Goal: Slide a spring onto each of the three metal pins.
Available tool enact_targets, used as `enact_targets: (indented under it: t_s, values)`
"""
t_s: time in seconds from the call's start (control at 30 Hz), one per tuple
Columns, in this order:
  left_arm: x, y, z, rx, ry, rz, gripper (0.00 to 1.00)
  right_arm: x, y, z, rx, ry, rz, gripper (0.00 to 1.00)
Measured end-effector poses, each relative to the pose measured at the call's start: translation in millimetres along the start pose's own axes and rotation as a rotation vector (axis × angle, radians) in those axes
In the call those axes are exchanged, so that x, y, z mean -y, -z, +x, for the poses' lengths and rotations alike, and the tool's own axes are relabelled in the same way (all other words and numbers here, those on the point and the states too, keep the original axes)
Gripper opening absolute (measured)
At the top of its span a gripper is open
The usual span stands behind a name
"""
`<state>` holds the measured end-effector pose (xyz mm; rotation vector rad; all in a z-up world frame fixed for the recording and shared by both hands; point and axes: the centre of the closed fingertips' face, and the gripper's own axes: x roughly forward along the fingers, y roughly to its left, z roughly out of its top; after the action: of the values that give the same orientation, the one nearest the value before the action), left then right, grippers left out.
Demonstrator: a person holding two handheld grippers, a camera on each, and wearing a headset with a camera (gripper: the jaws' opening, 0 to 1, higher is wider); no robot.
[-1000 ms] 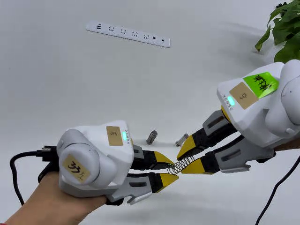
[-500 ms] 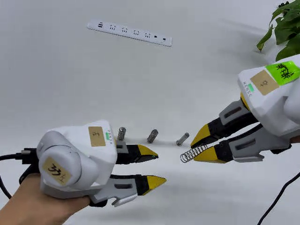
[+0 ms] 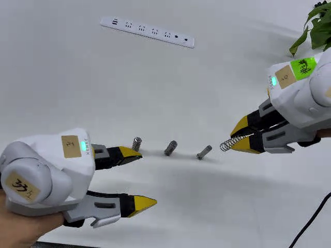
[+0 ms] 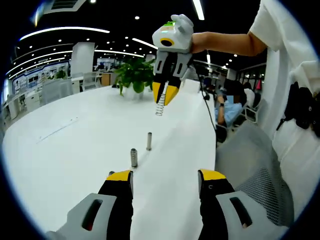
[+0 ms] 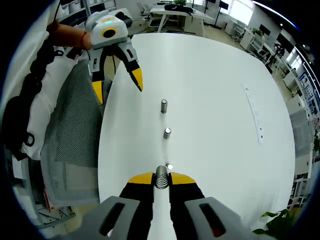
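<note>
Head view showed the white desk (image 3: 77, 77). At near left, the left hand-held gripper (image 3: 147, 178) pointed right, jaws wide apart. The right hand-held gripper (image 3: 237, 140) slanted in from the right beside the three pins (image 3: 170, 148), clamping a spring (image 3: 229, 143).

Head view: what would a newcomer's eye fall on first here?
The right tool, at the right, is shut on a spring that sticks out past its tips. The left tool is open at lower left, and three metal pins form a row between them.
</note>
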<state>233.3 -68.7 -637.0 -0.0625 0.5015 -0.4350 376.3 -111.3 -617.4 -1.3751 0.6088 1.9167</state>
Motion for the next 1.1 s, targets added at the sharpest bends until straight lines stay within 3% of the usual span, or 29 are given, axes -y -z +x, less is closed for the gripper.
enact_targets:
  t_s: [0.23,0.47,1.1]
  values:
    - [-12.6,3.2,-10.9,0.02,-0.035,-0.015,0.65,12.0,7.4,19.3,-0.034,-0.004,0.004,0.12]
    - [-18.9,1.5,-15.5,0.051,-0.054,-0.028,0.75,13.9,12.1,33.1,-0.046,-0.016,0.016,0.12]
    - [-21.3,6.8,-14.0,0.061,-0.057,-0.056,0.78,15.0,16.0,50.7,-0.067,-0.041,0.022,0.12]
